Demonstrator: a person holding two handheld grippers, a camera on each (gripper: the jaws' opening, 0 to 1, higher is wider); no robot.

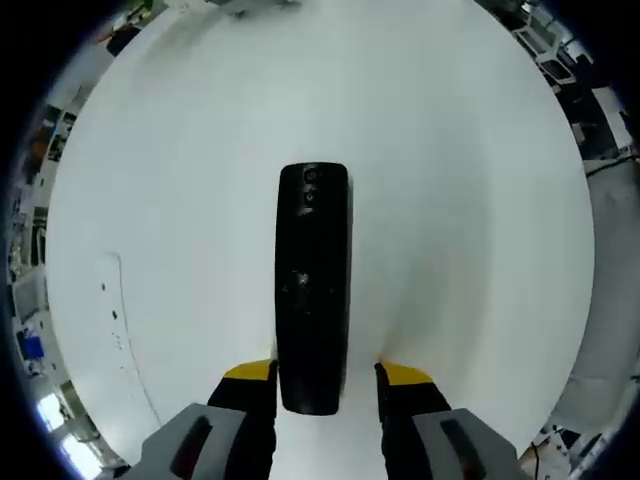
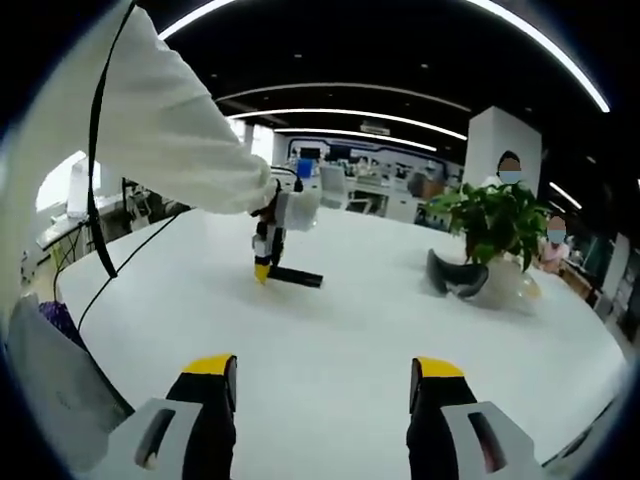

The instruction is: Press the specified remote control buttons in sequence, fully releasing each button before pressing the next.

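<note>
Remote (image 1: 312,290) glossy black plastic; table (image 1: 450,180) smooth matt white.

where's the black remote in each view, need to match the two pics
Left gripper view: the remote lies lengthwise at centre, its near end between the left gripper's yellow-tipped jaws.
Right gripper view: the remote is small, left of centre and far off across the table, at the tips of the left gripper.
Shared landmark: the white table under it.

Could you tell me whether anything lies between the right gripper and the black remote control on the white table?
Nothing visible does. Bare white table stretches from the open right gripper to the slim black remote control. The left gripper sits at the remote's end; the potted green plant stands off to one side.
</note>
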